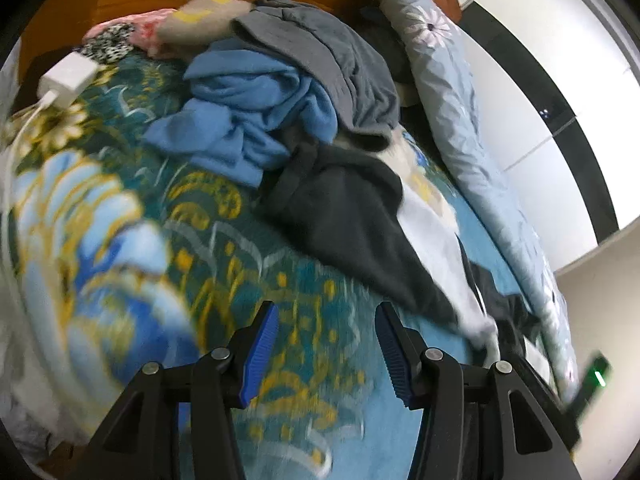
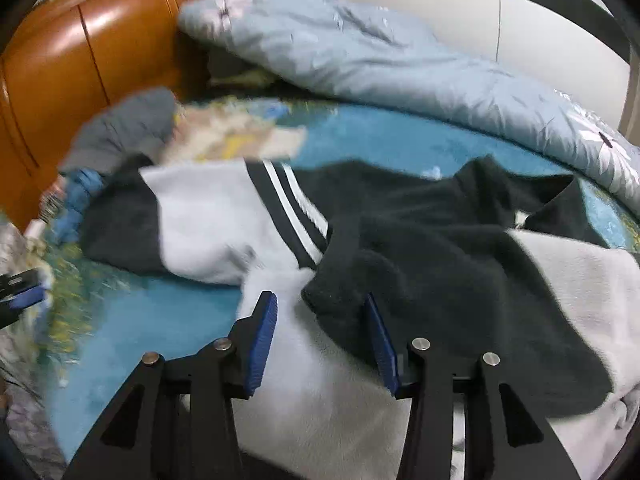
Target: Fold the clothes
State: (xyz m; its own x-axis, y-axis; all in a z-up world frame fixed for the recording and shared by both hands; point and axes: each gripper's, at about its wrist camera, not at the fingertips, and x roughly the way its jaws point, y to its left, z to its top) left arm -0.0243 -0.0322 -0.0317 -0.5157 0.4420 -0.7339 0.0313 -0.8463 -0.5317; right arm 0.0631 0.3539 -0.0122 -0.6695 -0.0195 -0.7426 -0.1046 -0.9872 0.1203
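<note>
A black and white fleece garment (image 2: pixel 420 248) with white stripes lies spread on the patterned blue bedspread (image 2: pixel 380 140). My right gripper (image 2: pixel 320 312) is open just above it, its blue pads over the edge where a black fold meets the white part. In the left wrist view the same garment (image 1: pixel 352 216) stretches away to the right, and my left gripper (image 1: pixel 328 316) is open above the bedspread (image 1: pixel 200 240), holding nothing. Behind lie a crumpled blue garment (image 1: pixel 248 112) and a grey garment (image 1: pixel 328 64) in a heap.
A light blue floral quilt (image 2: pixel 380 64) is bunched along the far side of the bed, against the orange wooden headboard (image 2: pixel 80 56). A white charger with its cable (image 1: pixel 68 76) lies at the left. More patterned clothes (image 1: pixel 132 36) sit by the headboard.
</note>
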